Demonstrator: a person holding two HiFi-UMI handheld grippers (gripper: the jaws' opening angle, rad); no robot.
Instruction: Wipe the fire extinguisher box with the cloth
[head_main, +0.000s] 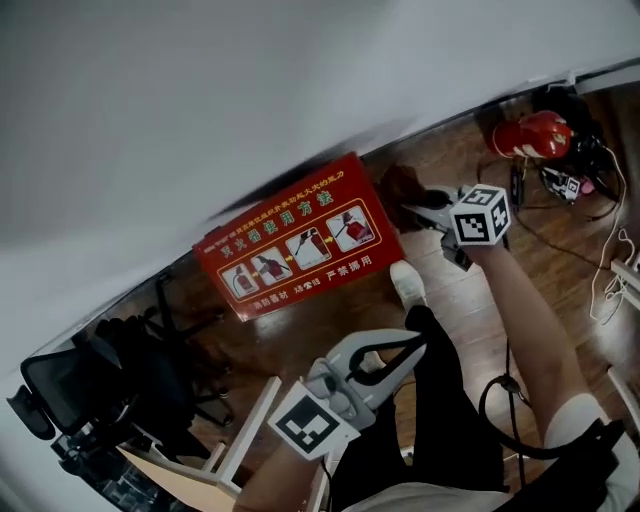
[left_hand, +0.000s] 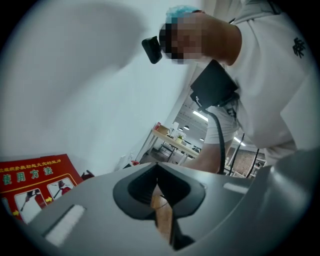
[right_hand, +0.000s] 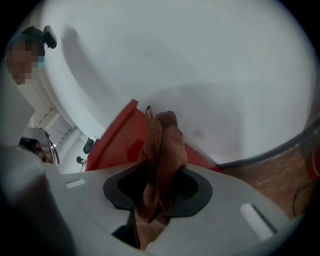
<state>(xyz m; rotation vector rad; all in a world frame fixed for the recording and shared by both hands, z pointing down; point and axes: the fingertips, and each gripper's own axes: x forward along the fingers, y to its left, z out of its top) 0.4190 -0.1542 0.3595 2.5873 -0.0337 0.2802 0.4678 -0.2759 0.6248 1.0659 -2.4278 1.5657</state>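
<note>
So — cloth (right_hand: 162, 145): brown, bunched, pinched between the right gripper's (head_main: 415, 205) jaws at the fire extinguisher box's (head_main: 300, 235) right end.
Box: red, lying against the white wall (head_main: 250, 80).
Left gripper (left_hand: 159, 192): jaws pressed together on nothing, well back from the box.
Advice: pinch firmly — press the cloth flat and sweep along the box's face.

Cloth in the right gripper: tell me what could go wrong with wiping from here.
The cloth sits bunched in the right gripper, so little of it is spread and hard jaw edges may scrape the red box. The left gripper is shut and off the box, so a firm push might shift it.
</note>
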